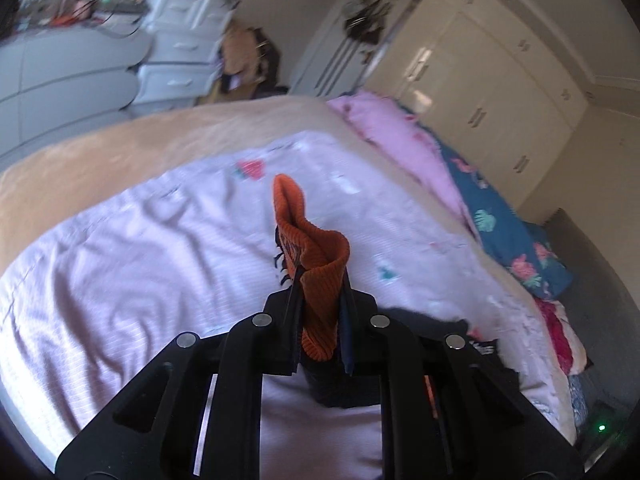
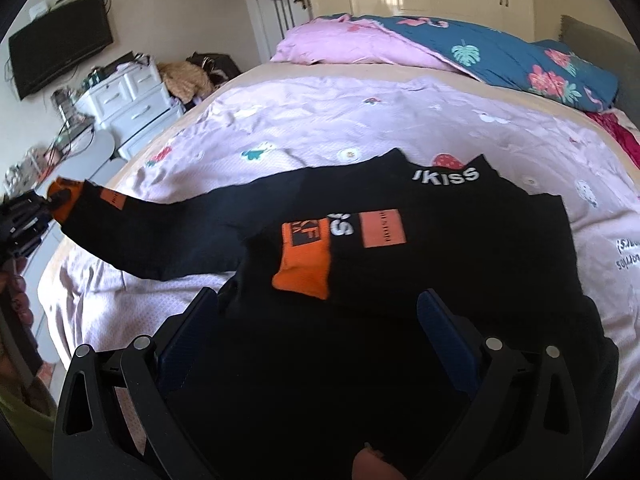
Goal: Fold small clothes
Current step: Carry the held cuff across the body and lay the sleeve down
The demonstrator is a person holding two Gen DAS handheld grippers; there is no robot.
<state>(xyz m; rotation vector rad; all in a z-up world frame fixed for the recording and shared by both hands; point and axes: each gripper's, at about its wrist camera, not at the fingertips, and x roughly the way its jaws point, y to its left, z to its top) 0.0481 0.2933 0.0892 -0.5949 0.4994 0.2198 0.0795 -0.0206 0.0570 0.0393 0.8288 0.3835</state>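
The left gripper [image 1: 320, 304] pinches the orange cuff [image 1: 316, 276] of a black top [image 2: 440, 248] spread on the bed [image 2: 280, 120] under the right gripper [image 2: 320, 344], which is spread wide and empty. The cuff could slip out (thick ribbing, small bite), dropping the sleeve [image 2: 160, 236].

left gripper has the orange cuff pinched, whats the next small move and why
Probably carry the orange cuff across onto the black top's body. The left gripper holds that sleeve stretched out sideways, while the other cuff already lies folded in. The right gripper is open above the top.
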